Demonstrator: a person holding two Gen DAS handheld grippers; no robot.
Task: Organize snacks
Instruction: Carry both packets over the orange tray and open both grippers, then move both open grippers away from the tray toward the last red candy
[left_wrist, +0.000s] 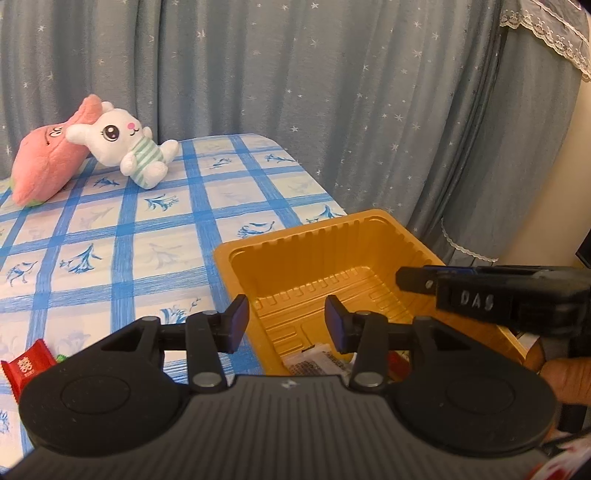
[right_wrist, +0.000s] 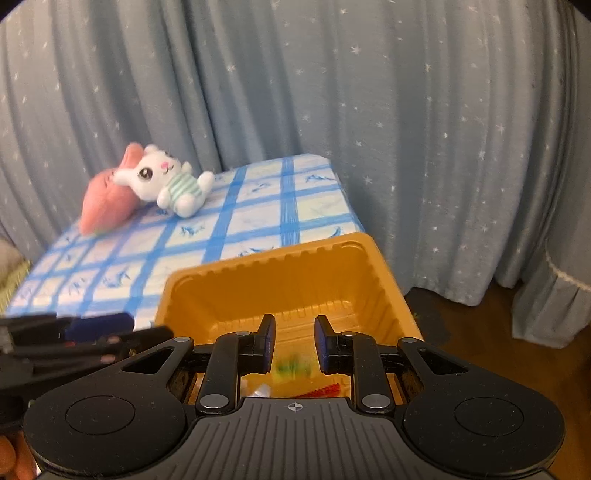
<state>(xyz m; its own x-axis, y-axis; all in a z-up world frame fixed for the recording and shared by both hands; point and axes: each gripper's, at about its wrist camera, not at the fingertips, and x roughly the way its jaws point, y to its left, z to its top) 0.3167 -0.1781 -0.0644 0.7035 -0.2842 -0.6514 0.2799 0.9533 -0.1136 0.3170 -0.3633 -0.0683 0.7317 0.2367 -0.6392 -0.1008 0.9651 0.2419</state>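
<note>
A golden plastic tray (left_wrist: 295, 236) stands at the right edge of the blue-checked table (left_wrist: 110, 229); it also shows in the right wrist view (right_wrist: 266, 258). Snack packets (left_wrist: 317, 360) lie at its near end, one green (right_wrist: 293, 367) and one red (right_wrist: 325, 389). My left gripper (left_wrist: 286, 323) is open and empty above the tray's near left corner. My right gripper (right_wrist: 294, 341) is open and empty above the tray's near end; it shows from the side in the left wrist view (left_wrist: 413, 278). A red snack packet (left_wrist: 26, 367) lies on the table at the left.
A white plush rabbit (left_wrist: 125, 147) leans on a pink plush toy (left_wrist: 48, 162) at the table's far left. Blue star-print curtains (left_wrist: 332, 92) hang behind. The table's right edge drops to a dark floor (right_wrist: 498, 350).
</note>
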